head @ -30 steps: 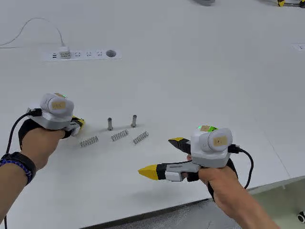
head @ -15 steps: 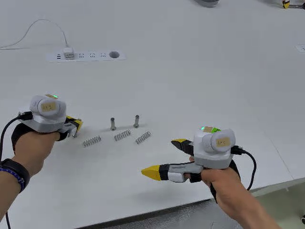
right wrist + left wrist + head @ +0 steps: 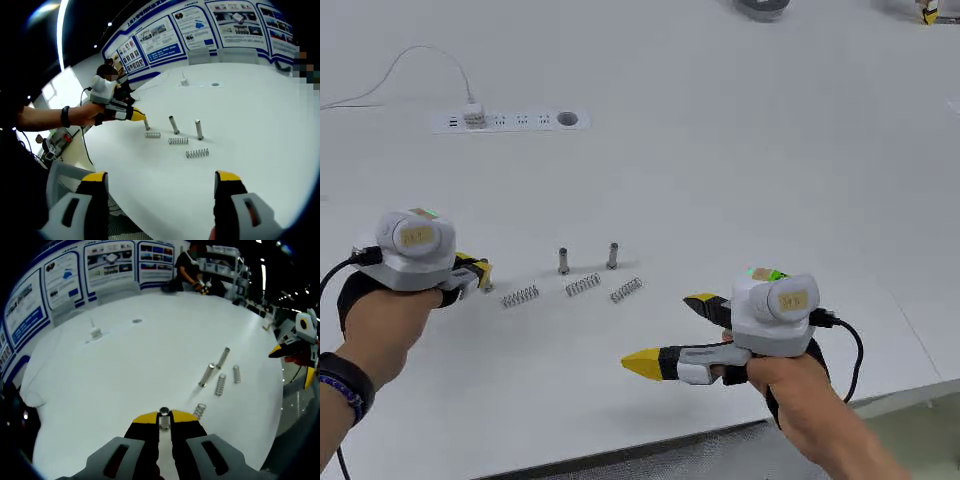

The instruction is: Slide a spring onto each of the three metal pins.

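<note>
Left gripper point(image 3: 163, 416): closed on a pin point(image 3: 163, 419), which is pinched at the very tips of the jaws.
Right gripper point(image 3: 160, 184): jaws spread wide, nothing held.
Ahead of left gripper: one spring point(image 3: 199, 410) lies just past the tips to the right. Two other springs point(image 3: 219, 384) and two standing pins point(image 3: 207, 375) are further out on the table point(image 3: 125, 365).
Ahead of right gripper: the three springs lie in a row, well apart from the jaws, with the standing pins just behind them.
Handling: the springs are judged light, soft along their length and easily rolled or flicked away. The pins are judged stiff, smooth and easily toppled.
Hold: a spring is best pinched gently across its coils near one end, so that the other end is left open for the pin.
Change: the left gripper's body has swung outward and its tip has drawn slightly back from the standing pins. The right gripper is spread as before. Pins and springs are unmoved, and the wider shift is put down to the camera.
</note>
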Demonstrator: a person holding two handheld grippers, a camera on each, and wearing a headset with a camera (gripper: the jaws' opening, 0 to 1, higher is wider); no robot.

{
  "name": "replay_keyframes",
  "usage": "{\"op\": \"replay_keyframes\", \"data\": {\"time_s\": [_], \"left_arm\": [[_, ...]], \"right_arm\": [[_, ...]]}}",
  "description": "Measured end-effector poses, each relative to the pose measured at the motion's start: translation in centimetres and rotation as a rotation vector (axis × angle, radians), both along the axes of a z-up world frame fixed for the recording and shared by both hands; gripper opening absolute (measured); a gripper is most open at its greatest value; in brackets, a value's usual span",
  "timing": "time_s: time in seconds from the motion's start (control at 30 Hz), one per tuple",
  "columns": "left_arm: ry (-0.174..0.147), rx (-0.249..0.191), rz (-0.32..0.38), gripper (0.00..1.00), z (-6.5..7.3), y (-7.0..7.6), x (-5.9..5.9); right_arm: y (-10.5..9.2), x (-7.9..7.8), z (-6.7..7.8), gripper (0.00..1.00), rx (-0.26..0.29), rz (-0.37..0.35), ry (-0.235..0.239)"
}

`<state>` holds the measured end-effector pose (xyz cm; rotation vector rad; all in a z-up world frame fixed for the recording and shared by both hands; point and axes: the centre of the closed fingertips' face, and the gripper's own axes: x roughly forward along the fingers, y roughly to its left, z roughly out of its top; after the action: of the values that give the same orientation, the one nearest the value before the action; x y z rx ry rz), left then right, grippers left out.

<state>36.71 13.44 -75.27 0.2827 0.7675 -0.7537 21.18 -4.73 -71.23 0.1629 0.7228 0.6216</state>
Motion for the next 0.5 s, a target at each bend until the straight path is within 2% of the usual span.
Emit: {"op": "replay_keyframes", "data": {"time_s": [0.27,0.5], "left_arm": [[-0.005,-0.005,0.010,0.07,0.0,0.2,-0.2],[-0.017,-0.016,0.006,0.07,0.1,-0.9,-0.1]], "right_arm": [[0.2,-0.3,-0.1,0.89,0.002,0.003,0.003],[0.0,-0.4,-0.1,0.89,0.000,-0.001,0.005]]}}
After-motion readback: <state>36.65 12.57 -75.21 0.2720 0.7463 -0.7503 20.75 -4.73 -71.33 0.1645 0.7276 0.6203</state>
